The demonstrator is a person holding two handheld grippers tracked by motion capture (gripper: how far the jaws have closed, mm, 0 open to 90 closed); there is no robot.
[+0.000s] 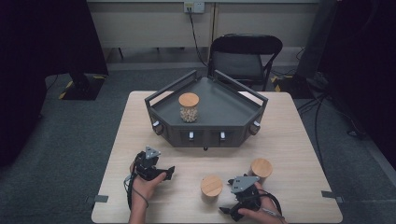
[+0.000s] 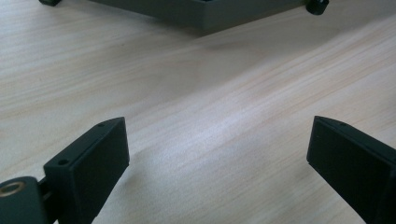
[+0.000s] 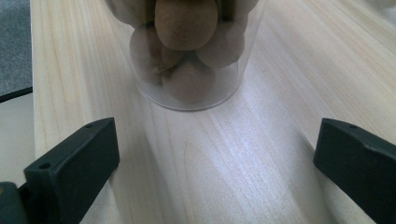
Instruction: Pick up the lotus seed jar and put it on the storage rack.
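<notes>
Three clear jars with round wooden lids hold pale brown balls. One jar (image 1: 189,107) stands inside the dark grey tray (image 1: 224,109) at the back of the table. Two more stand on the wood near the front: one (image 1: 211,186) in the middle and one (image 1: 261,169) to its right. My right gripper (image 1: 229,212) is open near the front edge, and in the right gripper view (image 3: 217,140) a jar (image 3: 187,70) stands just beyond the jaws, apart from them. My left gripper (image 1: 169,173) is open over bare wood (image 2: 217,135), with nothing between its jaws.
The tray's front wall (image 2: 205,14) lies ahead of the left gripper and carries small knobs (image 1: 191,135). A black folding chair (image 1: 245,58) stands behind the wooden table (image 1: 289,140). Black stands and cables sit on the grey floor at both sides.
</notes>
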